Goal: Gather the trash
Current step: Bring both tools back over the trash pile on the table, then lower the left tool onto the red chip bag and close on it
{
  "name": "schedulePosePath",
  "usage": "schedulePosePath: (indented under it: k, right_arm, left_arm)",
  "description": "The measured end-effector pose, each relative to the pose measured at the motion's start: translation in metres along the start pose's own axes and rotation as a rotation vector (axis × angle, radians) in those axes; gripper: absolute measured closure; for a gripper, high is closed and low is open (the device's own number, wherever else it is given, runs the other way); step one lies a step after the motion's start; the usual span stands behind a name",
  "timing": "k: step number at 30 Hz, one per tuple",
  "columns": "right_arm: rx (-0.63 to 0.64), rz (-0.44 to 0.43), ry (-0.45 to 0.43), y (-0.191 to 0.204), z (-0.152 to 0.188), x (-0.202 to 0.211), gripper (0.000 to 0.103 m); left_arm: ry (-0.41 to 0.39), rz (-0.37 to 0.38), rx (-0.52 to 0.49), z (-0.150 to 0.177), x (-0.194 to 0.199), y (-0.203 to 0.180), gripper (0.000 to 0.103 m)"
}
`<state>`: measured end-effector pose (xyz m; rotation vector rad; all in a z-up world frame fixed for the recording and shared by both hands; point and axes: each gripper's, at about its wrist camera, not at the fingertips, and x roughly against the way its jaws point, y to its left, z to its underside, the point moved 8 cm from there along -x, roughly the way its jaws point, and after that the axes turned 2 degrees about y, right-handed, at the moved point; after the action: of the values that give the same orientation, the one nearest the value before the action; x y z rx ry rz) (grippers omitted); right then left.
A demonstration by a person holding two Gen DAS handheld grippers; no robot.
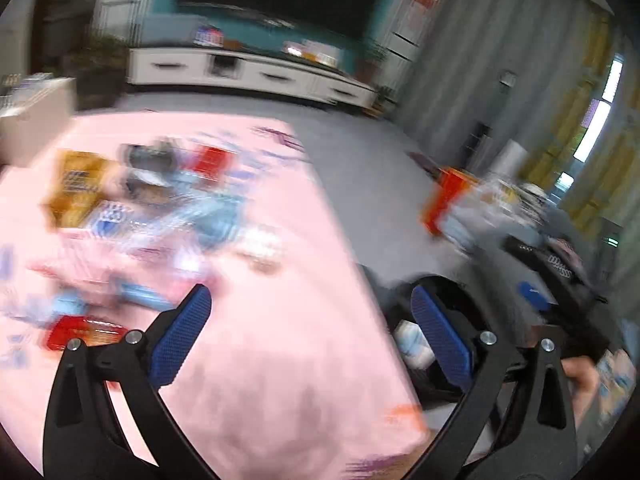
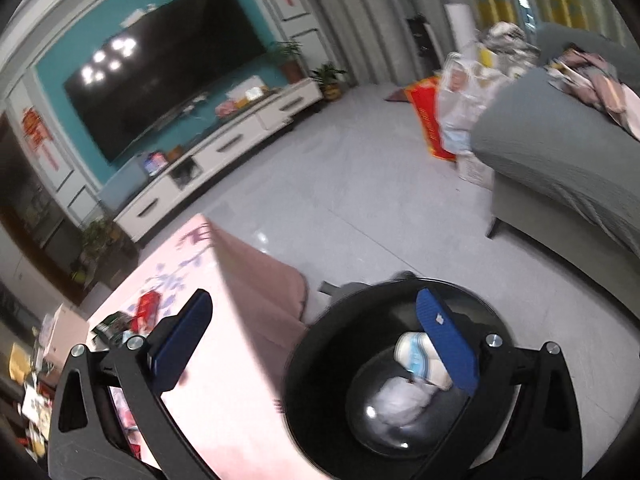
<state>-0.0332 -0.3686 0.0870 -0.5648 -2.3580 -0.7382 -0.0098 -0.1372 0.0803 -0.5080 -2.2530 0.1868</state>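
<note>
My left gripper [image 1: 310,312] is open and empty above the pink tablecloth [image 1: 280,380]. A blurred pile of wrappers and packets [image 1: 152,208] lies on the cloth ahead and to the left, with a red packet [image 1: 80,332] beside the left finger. My right gripper [image 2: 316,312] is open and empty, spanning the table's edge and a black round bin [image 2: 320,380] on the floor. In the bin lie a white and blue packet [image 2: 420,358] and crumpled white plastic [image 2: 400,400]. The bin also shows in the left wrist view [image 1: 416,352].
A pink table [image 2: 224,360] carries more litter at its far left [image 2: 132,320]. A grey sofa [image 2: 560,152] stands at the right with bags and a red box [image 2: 428,120] beside it. A white TV cabinet [image 2: 224,148] lines the far wall across grey floor.
</note>
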Motion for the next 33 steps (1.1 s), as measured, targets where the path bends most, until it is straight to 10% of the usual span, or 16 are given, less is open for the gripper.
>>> schedulePosePath:
  k: [6, 13, 33]
  right_arm:
    - [0.123, -0.098, -0.036, 0.066, 0.017, -0.005, 0.003]
    - [0.268, -0.14, 0.014, 0.124, 0.057, -0.028, 0.003]
    - [0.385, -0.119, 0.088, 0.159, 0.11, -0.052, 0.003]
  left_arm:
    - [-0.104, -0.141, 0.229, 0.001, 0.021, 0.104, 0.003]
    - [-0.05, -0.219, 0.351, 0.015, 0.014, 0.173, 0.003]
    - [-0.044, -0.277, 0.347, 0.02, 0.019, 0.198, 0.003]
